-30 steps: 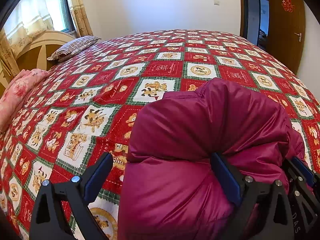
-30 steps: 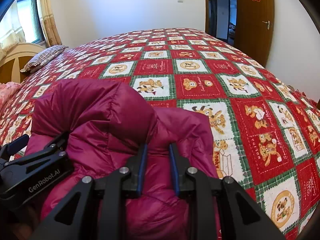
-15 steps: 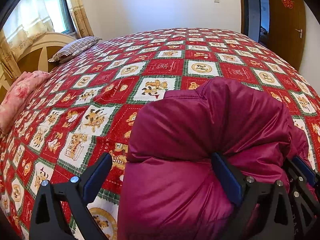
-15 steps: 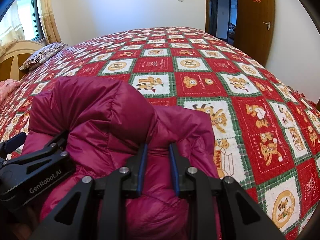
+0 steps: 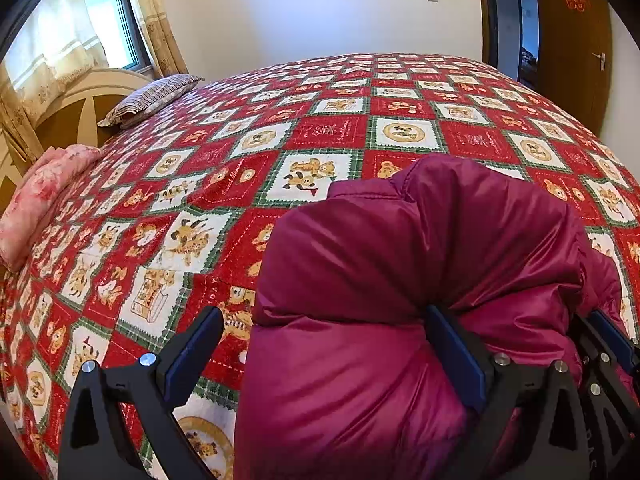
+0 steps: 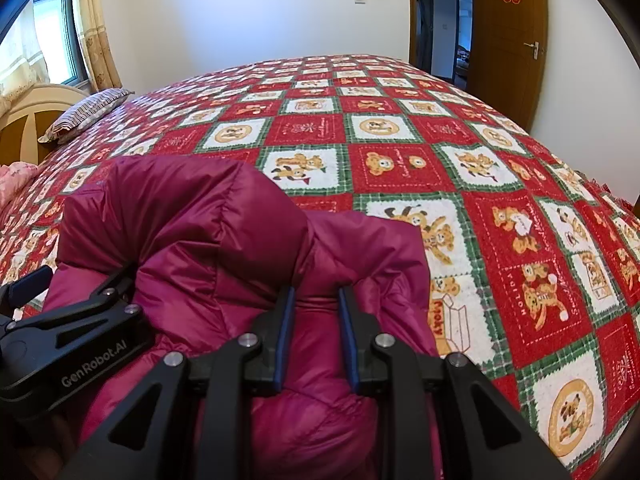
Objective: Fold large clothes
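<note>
While the magenta down jacket (image 6: 224,240) sits bunched in a puffy mound at the near edge of the bed, folding looks only partly done.

The right gripper (image 6: 316,304) has its jaws drawn narrow, pinching a ridge of the jacket's fabric. The left gripper (image 5: 320,344) stands wide, its right finger pressed into the padding, its left finger clear over the patchwork quilt (image 5: 328,136). No flat, squared layers show; judging by the lump, smoothing and further folds remain. Two pillows (image 5: 152,96) lie far left.
</note>
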Demonstrator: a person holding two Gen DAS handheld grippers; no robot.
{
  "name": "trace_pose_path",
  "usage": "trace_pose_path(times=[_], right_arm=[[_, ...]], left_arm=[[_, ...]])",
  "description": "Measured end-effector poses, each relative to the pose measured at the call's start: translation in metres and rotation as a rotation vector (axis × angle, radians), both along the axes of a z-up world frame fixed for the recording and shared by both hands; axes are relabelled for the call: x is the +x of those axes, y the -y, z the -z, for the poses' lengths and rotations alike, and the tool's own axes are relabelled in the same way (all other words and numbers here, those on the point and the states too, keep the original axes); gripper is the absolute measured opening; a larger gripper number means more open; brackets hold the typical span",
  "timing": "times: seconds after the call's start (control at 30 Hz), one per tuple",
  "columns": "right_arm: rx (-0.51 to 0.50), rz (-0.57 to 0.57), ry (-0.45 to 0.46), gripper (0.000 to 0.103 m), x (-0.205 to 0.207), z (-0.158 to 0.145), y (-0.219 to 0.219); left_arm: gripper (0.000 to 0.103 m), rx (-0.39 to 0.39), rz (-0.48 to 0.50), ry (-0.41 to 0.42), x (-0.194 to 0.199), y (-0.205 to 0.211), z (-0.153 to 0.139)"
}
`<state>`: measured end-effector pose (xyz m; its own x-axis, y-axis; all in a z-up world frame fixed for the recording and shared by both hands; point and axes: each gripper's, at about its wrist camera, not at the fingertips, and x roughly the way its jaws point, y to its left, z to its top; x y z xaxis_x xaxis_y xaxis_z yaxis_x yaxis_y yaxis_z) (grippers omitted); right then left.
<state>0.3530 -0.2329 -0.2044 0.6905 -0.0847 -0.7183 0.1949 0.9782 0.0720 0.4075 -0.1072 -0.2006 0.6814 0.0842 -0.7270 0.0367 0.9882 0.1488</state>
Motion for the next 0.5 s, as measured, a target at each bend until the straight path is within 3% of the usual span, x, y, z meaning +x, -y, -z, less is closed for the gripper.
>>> trace_pose_path(times=[0.1, 0.17, 0.23, 0.27, 0.37, 0.5], right_arm=[[0.019, -0.010, -0.002, 0.026, -0.001, -0.003, 0.003], [0.026, -0.032, 0.017, 0.039, -0.013, -0.014, 0.006], [0.047, -0.015, 0.067, 0.075, -0.033, -0.026, 0.013], [0.059, 0.011, 0.104, 0.079, -0.047, -0.034, 0.021], [0.074, 0.033, 0.120, 0.079, -0.066, -0.036, 0.037], [0.179, 0.037, 0.093, 0.079, -0.068, -0.022, 0.049]], left_arm=[[0.101, -0.011, 0.040, -0.022, -0.004, -0.004, -0.009], [0.101, -0.011, 0.090, -0.011, -0.021, -0.014, -0.025], [0.101, -0.053, 0.115, 0.029, -0.042, -0.029, -0.040], [0.101, -0.087, 0.141, 0.048, -0.056, -0.040, -0.046], [0.101, -0.148, 0.160, 0.068, -0.077, -0.065, -0.048], [0.101, -0.198, 0.151, 0.005, -0.077, -0.082, -0.027]])
